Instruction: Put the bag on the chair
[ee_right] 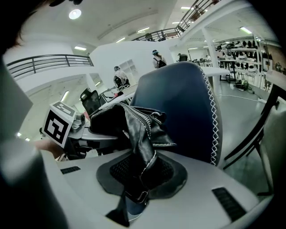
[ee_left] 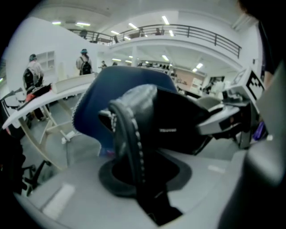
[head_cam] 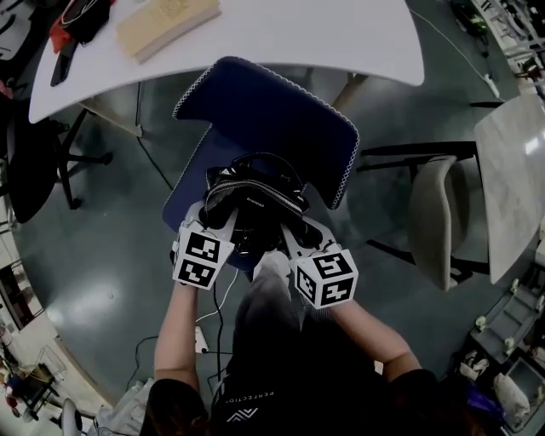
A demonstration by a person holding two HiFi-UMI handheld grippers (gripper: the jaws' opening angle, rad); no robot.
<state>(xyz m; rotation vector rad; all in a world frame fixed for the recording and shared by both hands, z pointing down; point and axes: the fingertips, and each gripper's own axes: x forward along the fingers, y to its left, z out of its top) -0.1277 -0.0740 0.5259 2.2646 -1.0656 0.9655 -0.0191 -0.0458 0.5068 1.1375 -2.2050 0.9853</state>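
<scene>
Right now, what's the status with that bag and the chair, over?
Right gripper shut on bag strap. Left gripper: strap between jaws, grip unclear. Bag over chair seat. Nothing in the way.

One black bag [head_cam: 255, 200] out there. Two grippers: left gripper [head_cam: 213, 220], right gripper [head_cam: 294, 228], one marker cube on each. Chairs, that's three: blue chair [head_cam: 264, 106], beige chair [head_cam: 434, 217], black office chair [head_cam: 34, 170]. Two white worktops: the big worktop [head_cam: 341, 43] and a side worktop [head_cam: 511, 170]. One wooden block [head_cam: 166, 24]. Two people [ee_left: 33, 71] in the background.
</scene>
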